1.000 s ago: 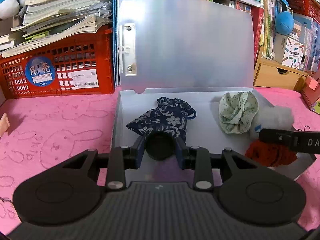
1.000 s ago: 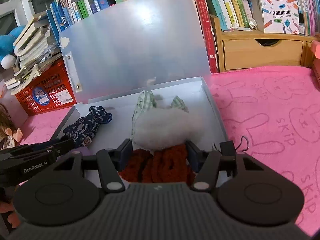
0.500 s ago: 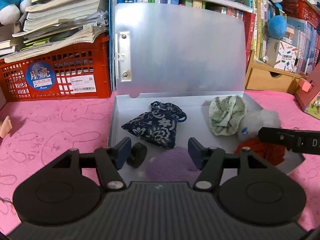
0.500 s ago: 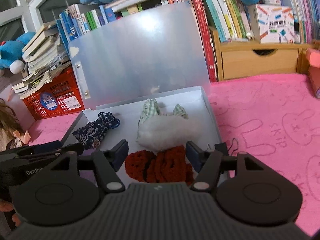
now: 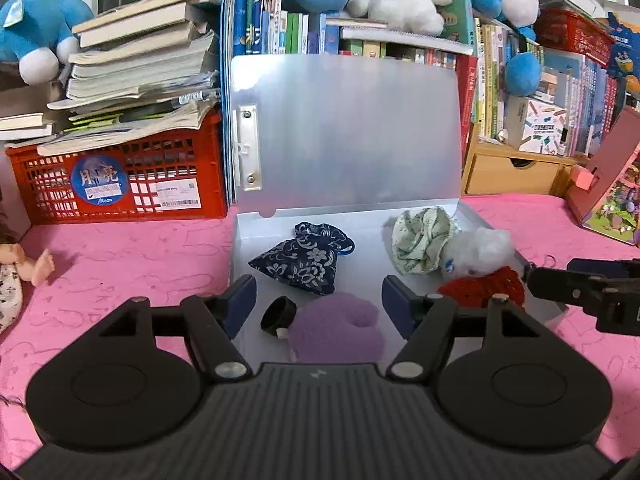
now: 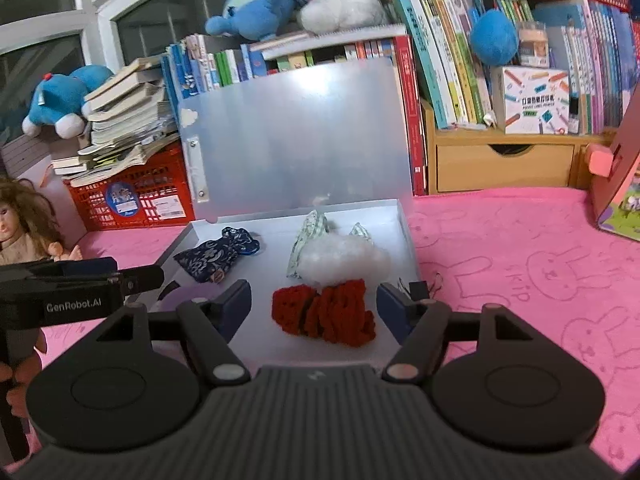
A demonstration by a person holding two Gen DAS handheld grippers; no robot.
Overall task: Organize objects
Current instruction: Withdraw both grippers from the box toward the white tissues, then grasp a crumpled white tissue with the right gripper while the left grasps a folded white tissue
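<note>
Left gripper [image 5: 316, 304] spread wide, empty, above a black ring [image 5: 279, 315]; purple pad [image 5: 336, 332] at its 3 o'clock. Right gripper [image 6: 314, 304] wide over red knit [image 6: 324, 314].

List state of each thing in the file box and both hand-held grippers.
File box: lid open, upright.
Blue floral pouch: cinched shut, lying in box.
Black ring: loose, tilted on box floor.
Green cloth: bunched.
Red knit piece: crumpled, in box.
Left hand-held gripper: open, empty.
Right hand-held gripper: open, empty.

The black left gripper [image 5: 316, 300] hovers with its 2 blue-padded fingers spread wide, gripping nothing; the black right gripper [image 6: 314, 302] is likewise spread and unloaded.
</note>
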